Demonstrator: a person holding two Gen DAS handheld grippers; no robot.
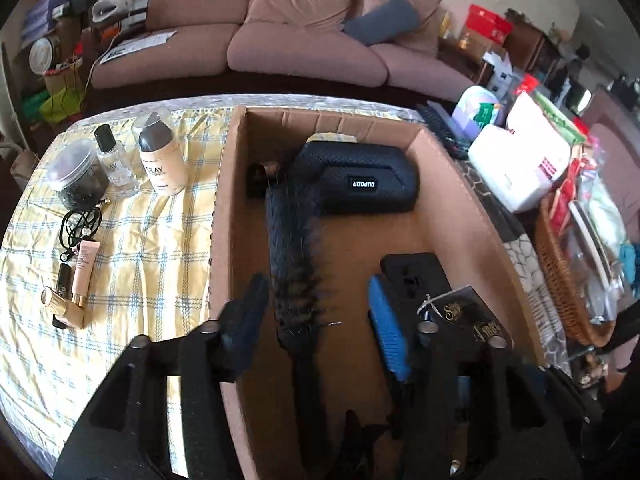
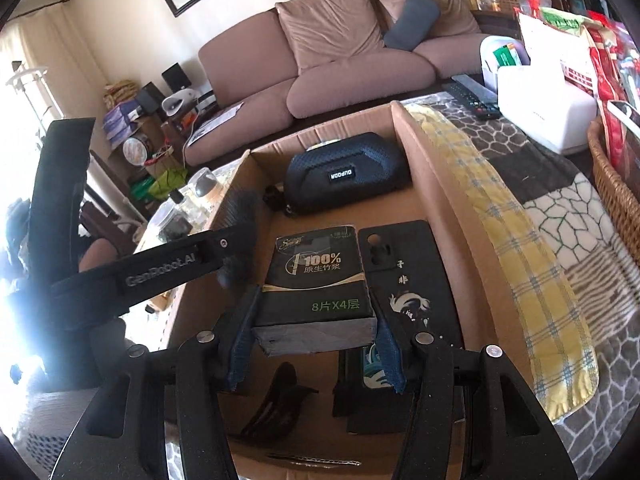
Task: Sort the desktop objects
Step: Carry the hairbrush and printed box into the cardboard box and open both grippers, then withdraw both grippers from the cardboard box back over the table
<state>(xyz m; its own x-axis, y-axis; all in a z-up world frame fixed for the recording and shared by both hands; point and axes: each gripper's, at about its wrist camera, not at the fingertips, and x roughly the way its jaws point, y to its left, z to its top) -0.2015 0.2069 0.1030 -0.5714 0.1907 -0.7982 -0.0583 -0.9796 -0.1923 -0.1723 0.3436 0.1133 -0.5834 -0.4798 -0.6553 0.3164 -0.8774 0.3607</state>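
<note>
While the left gripper stood open astride the brush, long axis toward the box far wall, the right gripper clamped the tissue pack above the box floor.

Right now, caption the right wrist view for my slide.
Right gripper clamps a tissue pack above the cardboard box, beside a black case.

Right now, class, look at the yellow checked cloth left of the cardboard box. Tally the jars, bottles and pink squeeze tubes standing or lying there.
jar: 1
bottles: 2
tube: 1
Total: 4
</note>
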